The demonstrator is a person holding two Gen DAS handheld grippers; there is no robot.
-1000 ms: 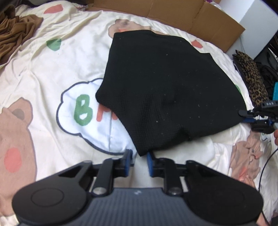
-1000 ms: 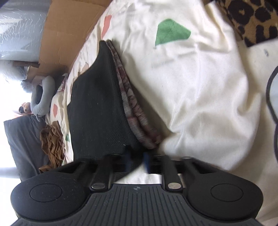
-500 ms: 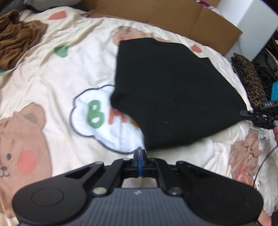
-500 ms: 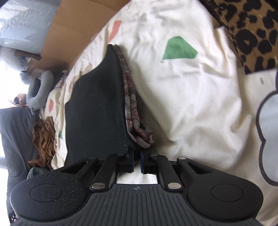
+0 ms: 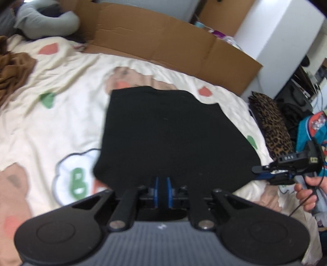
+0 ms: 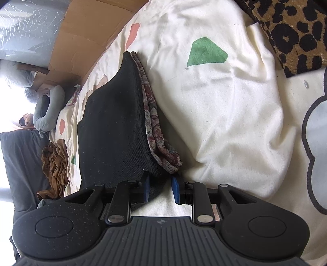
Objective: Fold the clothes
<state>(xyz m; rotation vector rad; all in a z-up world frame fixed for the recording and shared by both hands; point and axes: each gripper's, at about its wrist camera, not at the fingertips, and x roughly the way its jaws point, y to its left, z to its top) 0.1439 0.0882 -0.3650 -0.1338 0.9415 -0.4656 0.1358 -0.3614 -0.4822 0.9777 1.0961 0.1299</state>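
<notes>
Cream bedsheet with bear and cloud prints covers the bed where we work. Our left tongs sit pinched on the near edge of the black garment, blue pads almost together with dark cloth between them. Our right tongs stand parted around the garment's right corner; we see a gap on the outer side between pad and cloth. In the left view these right tongs reach in from the right edge, held by a hand.

The black garment lies spread mid-bed, folded over, with a patterned reddish-grey layer showing along its right edge in the right wrist view.

Outward: a brown cloth bunched at far left, a leopard-print piece off the bed's right side, a flattened cardboard box along the far edge, a grey curved pillow beyond it.
</notes>
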